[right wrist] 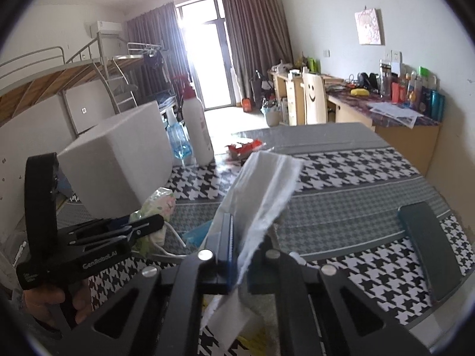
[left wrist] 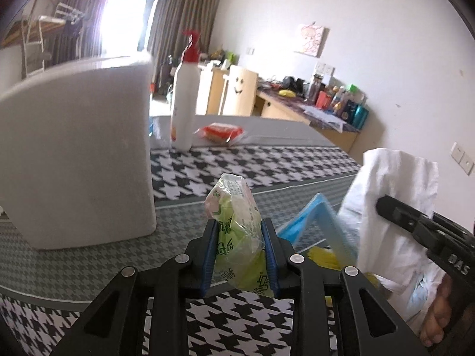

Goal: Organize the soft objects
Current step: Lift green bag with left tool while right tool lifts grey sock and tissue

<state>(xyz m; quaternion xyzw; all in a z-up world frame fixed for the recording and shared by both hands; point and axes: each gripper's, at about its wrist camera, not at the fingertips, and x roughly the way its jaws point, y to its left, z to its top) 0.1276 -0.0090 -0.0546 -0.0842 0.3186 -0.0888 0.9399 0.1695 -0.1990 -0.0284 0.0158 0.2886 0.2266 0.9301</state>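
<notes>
Both grippers are loaded. From the left wrist, we are clamping the left gripper [left wrist: 240, 255] on a green packet [left wrist: 234, 225] near the white box [left wrist: 77, 160]; it is risking a bump; from the right wrist, we are pinching the right gripper [right wrist: 240, 264] shut on a limp tissue [right wrist: 261, 190] that is threatening to slip; the tablecloth [right wrist: 356, 184] beyond is lying open.

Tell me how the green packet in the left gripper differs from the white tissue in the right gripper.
The green packet is a glossy, printed plastic wrapper, while the white tissue is plain, matte and unwrapped. The packet is plump and stands as a compact bundle; the tissue is thin and flat, with loose layers sticking out past the pads. Both are soft things lifted off the houndstooth cloth, each clamped between jaws: the packet in the left gripper, the tissue in the right gripper.
</notes>
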